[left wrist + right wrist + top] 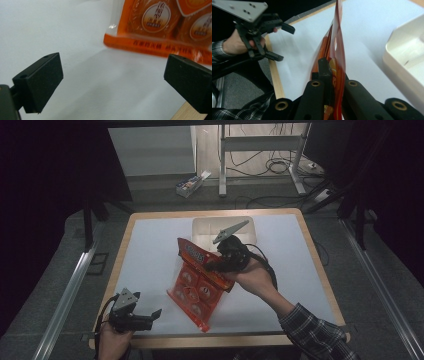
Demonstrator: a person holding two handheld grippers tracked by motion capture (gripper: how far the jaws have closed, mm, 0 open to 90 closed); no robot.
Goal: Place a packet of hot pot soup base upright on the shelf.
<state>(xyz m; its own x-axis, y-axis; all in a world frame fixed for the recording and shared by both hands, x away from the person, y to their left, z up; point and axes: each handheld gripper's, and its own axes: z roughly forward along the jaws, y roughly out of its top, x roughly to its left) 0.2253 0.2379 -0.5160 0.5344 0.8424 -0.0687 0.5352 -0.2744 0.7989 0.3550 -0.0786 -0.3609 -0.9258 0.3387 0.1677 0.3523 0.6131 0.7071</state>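
An orange snack packet (197, 282) with round product windows hangs tilted above the white table mat, its lower corner near the front edge. My right gripper (212, 266) is shut on its upper edge; in the right gripper view the packet (338, 50) runs edge-on between the black jaws. My left gripper (150, 316) rests near the front left corner of the table, open with nothing between its fingers. In the left gripper view the packet's lower edge (160, 27) hangs just ahead, beyond the wide-apart pads (42, 80).
A shallow white tray (200, 227) sits at the back centre of the mat, also seen at the right as the tray (407, 57). The wooden table rim (120, 270) frames the mat. Beyond the table are a small box (192, 182) and cables on the floor.
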